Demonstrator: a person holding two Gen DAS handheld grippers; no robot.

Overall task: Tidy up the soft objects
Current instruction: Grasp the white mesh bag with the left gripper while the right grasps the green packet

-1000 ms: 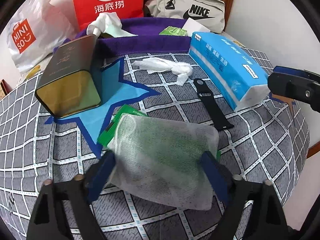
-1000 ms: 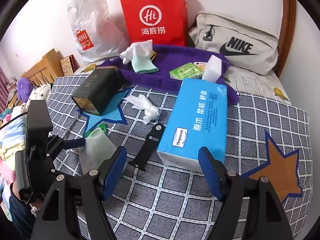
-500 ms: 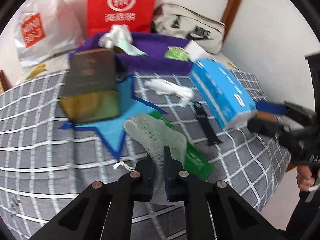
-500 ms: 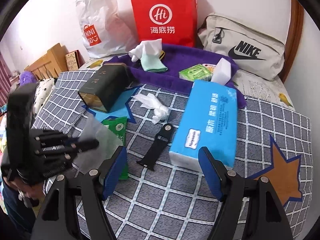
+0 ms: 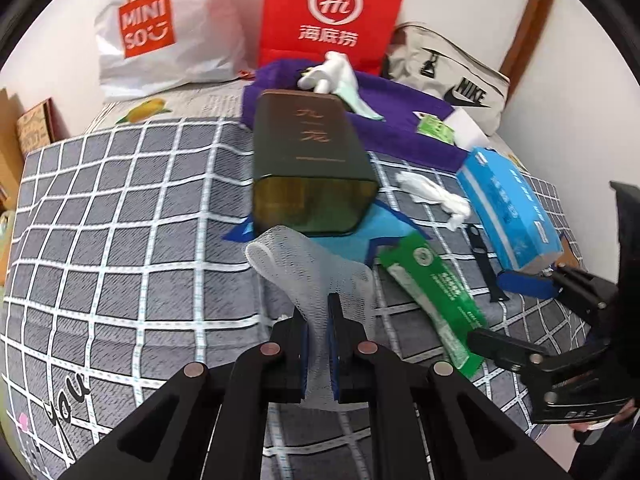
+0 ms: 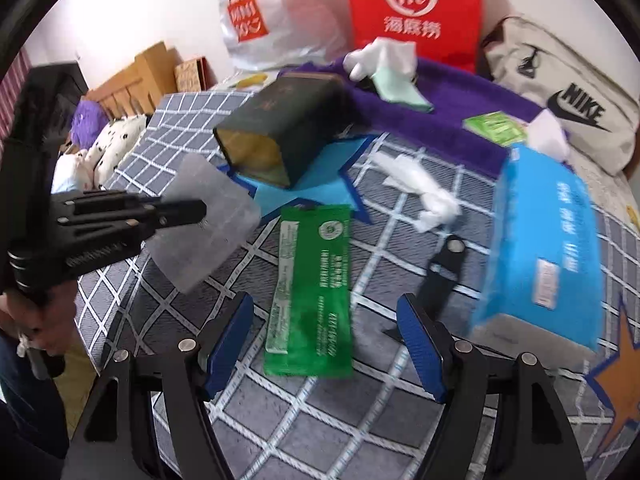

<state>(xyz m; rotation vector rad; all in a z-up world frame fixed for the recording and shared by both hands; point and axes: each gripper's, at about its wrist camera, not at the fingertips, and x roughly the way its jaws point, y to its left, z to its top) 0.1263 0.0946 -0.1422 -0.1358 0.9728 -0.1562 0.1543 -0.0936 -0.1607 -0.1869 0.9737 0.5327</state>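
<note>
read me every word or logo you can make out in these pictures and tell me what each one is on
"MINISO": white plastic bag
"Hi" above "海底捞": red paper bag
"NIKE": beige bag
"九一龙", roughly: dark tin
Green packet, blue tissue pack: print too small

The right gripper (image 6: 324,344) hangs open over a green packet (image 6: 312,292) on the checked cover (image 6: 360,416), while the left gripper (image 6: 200,210) pinches a white mesh pouch (image 6: 204,220) clear of it.

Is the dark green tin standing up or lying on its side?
On its side: the tin lies lengthwise on the bed, open end facing the camera.
</note>
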